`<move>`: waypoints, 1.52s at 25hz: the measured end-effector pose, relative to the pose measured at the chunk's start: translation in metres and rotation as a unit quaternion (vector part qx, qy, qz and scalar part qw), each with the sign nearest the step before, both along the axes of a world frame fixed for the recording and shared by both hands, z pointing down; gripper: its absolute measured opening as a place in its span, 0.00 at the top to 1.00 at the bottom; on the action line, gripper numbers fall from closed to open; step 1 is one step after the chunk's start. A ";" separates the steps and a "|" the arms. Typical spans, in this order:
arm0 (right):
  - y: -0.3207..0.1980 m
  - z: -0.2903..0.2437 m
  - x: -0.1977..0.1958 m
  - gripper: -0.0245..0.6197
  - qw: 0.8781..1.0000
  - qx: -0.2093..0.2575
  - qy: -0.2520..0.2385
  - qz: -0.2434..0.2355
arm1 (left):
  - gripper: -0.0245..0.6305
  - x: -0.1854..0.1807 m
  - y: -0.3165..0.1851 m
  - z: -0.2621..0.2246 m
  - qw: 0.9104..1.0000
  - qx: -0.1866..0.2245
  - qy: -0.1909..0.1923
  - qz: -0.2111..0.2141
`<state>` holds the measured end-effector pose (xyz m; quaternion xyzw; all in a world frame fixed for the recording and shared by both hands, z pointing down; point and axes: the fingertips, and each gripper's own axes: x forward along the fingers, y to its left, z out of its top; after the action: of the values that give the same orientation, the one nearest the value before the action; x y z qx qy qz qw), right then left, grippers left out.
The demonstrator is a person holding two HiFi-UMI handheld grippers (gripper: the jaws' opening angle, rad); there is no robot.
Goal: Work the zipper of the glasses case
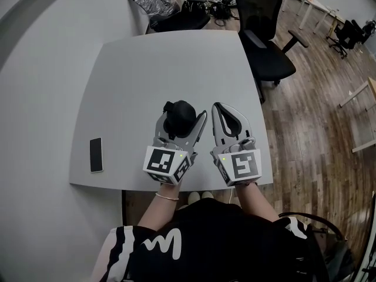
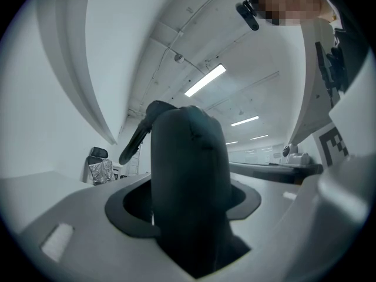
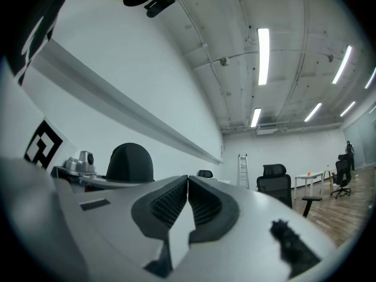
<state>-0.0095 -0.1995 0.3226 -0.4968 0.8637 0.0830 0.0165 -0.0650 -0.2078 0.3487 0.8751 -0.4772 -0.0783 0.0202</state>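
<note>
The black glasses case (image 1: 179,115) stands upright between the jaws of my left gripper (image 1: 181,120), which is shut on it, low over the front part of the grey table (image 1: 147,69). In the left gripper view the case (image 2: 188,181) fills the gap of the left gripper (image 2: 187,207), and a dark strap (image 2: 138,137) sticks out at its upper left. My right gripper (image 1: 219,107) is just to the right of it, shut and holding nothing. In the right gripper view the ribbed pads (image 3: 170,203) of the right gripper (image 3: 187,180) meet, and the case (image 3: 129,163) shows at the left.
A dark phone (image 1: 96,154) lies near the table's front left edge. A black office chair (image 1: 264,34) stands at the table's far right corner on the wooden floor. Bags and cables (image 1: 176,4) are piled behind the table.
</note>
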 end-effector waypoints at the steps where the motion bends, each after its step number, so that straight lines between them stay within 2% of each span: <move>1: -0.001 0.000 -0.002 0.95 1.000 0.000 0.001 -0.002 | 0.52 -0.001 0.000 -0.001 1.000 0.002 -0.002 -0.003; 18: 0.005 -0.001 -0.020 0.95 1.000 0.005 0.015 -0.025 | 0.52 -0.012 0.004 -0.011 0.999 0.022 -0.012 -0.038; 38: 0.009 -0.003 -0.025 0.95 0.999 0.006 0.013 -0.031 | 0.52 -0.017 0.007 -0.013 0.998 0.028 -0.011 -0.048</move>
<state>-0.0343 -0.1904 0.3193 -0.4685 0.8784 0.0941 0.0111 -0.0823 -0.2004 0.3357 0.8524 -0.5160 -0.0829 -0.0136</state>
